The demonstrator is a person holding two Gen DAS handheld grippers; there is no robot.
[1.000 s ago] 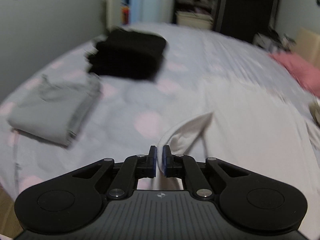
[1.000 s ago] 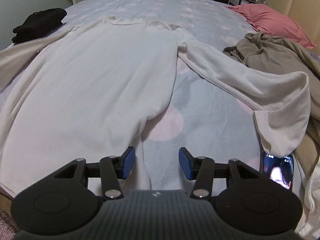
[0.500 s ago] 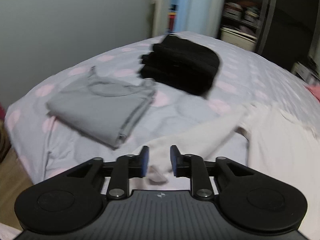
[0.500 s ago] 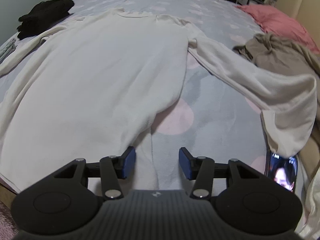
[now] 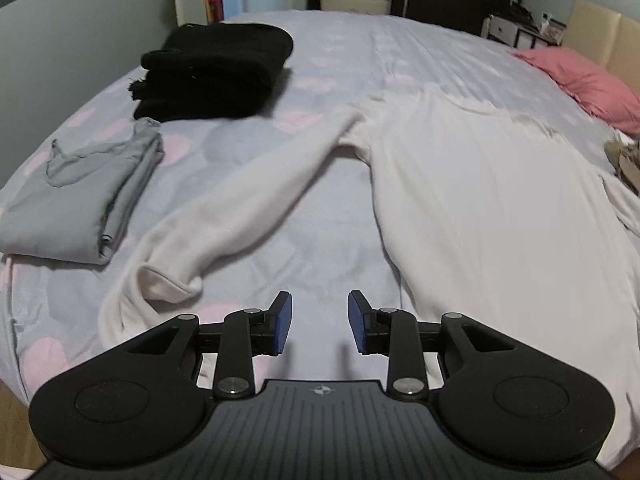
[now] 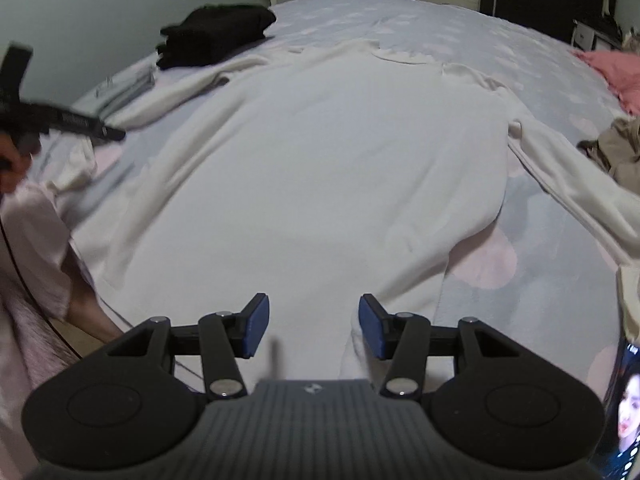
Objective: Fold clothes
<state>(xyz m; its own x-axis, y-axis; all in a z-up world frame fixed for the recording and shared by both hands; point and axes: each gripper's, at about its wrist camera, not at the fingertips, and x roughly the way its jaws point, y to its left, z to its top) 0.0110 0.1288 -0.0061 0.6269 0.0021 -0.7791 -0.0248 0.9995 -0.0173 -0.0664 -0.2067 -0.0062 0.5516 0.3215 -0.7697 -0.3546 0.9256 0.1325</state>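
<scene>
Laying out the cream long-sleeved top flat on the bed looks like the step in hand: the body is spread face-down or face-up (I cannot tell which), hem toward the cameras, both sleeves stretched out to the sides. The left gripper hangs above bare sheet between the left sleeve and the body, its jaws opening with nothing between them; the sleeve's cuff lies crumpled just beside it. The right gripper hovers over the hem with its jaws apart and no cloth pinched. A folded grey garment and a folded black pile sit well apart at the far left of the bed, so part of the job seems done already. The next move probably calls for taking a sleeve or a side edge and carrying it across the body; the crumpled cuff may need smoothing first, or the fold will come out lumpy. A pink pillow and a tan garment wait at the right
</scene>
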